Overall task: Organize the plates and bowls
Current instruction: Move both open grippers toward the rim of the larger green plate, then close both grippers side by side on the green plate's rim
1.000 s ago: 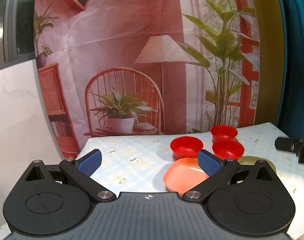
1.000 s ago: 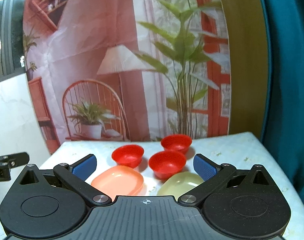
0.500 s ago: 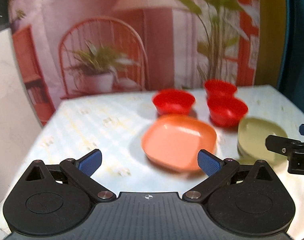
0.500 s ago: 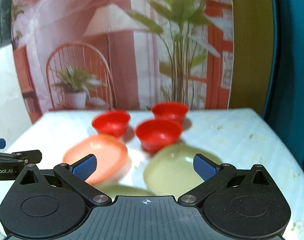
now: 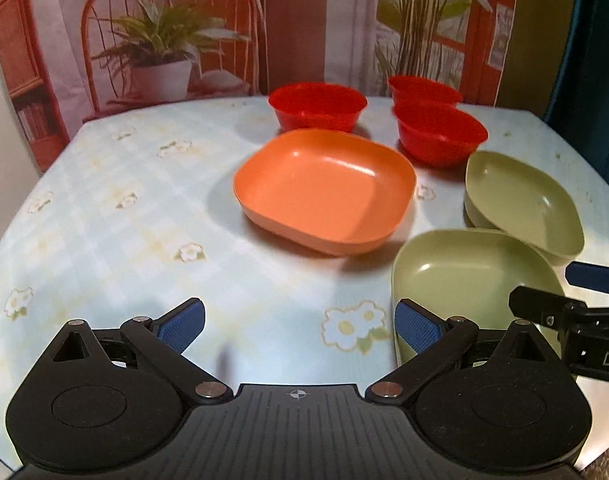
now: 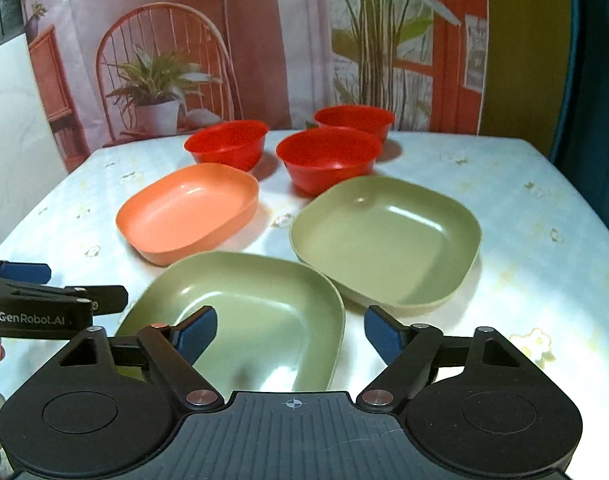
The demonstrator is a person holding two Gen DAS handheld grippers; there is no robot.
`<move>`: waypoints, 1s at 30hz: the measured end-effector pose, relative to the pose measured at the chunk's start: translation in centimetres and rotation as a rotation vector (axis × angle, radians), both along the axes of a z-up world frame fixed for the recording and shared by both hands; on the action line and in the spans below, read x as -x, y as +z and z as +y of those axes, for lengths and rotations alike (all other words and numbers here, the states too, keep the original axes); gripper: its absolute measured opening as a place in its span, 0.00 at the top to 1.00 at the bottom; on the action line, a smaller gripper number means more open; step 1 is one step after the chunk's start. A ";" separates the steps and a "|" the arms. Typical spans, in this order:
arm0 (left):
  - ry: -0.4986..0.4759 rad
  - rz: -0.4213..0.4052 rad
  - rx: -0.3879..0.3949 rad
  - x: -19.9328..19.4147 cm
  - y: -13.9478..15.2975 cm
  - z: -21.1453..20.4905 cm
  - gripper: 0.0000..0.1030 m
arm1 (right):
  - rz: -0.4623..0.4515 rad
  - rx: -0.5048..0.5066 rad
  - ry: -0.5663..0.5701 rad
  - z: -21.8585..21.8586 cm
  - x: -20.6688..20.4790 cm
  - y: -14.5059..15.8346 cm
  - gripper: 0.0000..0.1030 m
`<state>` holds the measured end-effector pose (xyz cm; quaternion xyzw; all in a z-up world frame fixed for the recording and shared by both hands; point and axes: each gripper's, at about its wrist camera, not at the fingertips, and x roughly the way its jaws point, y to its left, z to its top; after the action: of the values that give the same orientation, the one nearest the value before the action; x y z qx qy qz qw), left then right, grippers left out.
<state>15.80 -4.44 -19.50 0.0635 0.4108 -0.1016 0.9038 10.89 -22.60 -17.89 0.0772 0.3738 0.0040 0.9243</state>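
Plates and bowls lay loose on the desk (image 6: 524, 208), none stacked. In the right wrist view, three red bowls formed a cluster at 12 o'clock: the left bowl (image 6: 228, 146), the near bowl (image 6: 328, 158) and the far bowl (image 6: 354, 118). The orange plate (image 6: 190, 210) lay at 10 o'clock. The far green plate (image 6: 386, 238) lay at 1 o'clock, its near corner just beside or overlapping the rim of the near green plate (image 6: 248, 312).

The right claw (image 6: 290, 334) was released. Its jaws had just been closing, and they straddled the right rim of the near green plate without pressing on it. This placement probably prepared a rim pinch, since a shallow plate offers no other hold.

The left claw (image 5: 300, 322) was released and empty, its jaws wide over bare desk. In the left wrist view, the orange plate (image 5: 324, 192) sat at 12 o'clock, which suggested that it was the likely target.
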 end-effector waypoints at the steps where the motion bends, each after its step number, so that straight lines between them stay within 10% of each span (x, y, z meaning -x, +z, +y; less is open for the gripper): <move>1: -0.003 0.006 -0.002 0.0 -0.2 -0.1 0.01 | 0.005 -0.005 0.000 -0.1 0.1 -0.1 0.28; 10: -0.025 0.045 0.008 0.1 -0.8 -0.6 0.02 | 0.051 -0.040 -0.003 -0.8 0.0 -0.8 0.49; 30: -0.168 0.155 0.157 0.6 -1.6 -0.4 0.77 | 0.050 -0.089 0.047 -0.5 0.3 -0.7 0.70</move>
<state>15.16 -4.88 -21.13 0.0190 0.4634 -0.2133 0.8599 10.62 -23.10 -18.61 0.1094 0.3981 0.0401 0.9099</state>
